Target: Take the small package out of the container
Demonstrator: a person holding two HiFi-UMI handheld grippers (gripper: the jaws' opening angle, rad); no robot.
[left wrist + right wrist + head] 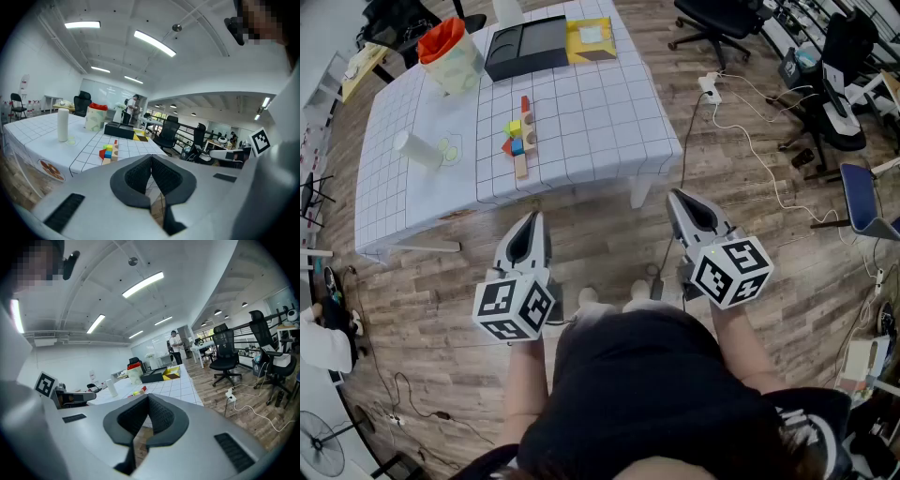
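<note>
Black container [526,47] lies far ahead, long axis crosswise. Left gripper [533,220] and right gripper [677,197] point toward it, jaws together, empty.

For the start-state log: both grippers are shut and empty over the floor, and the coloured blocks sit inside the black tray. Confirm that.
Not quite. The head view shows the coloured blocks lying on the gridded table, well clear of the black tray. The left gripper and right gripper are indeed shut and empty over the floor.
</note>
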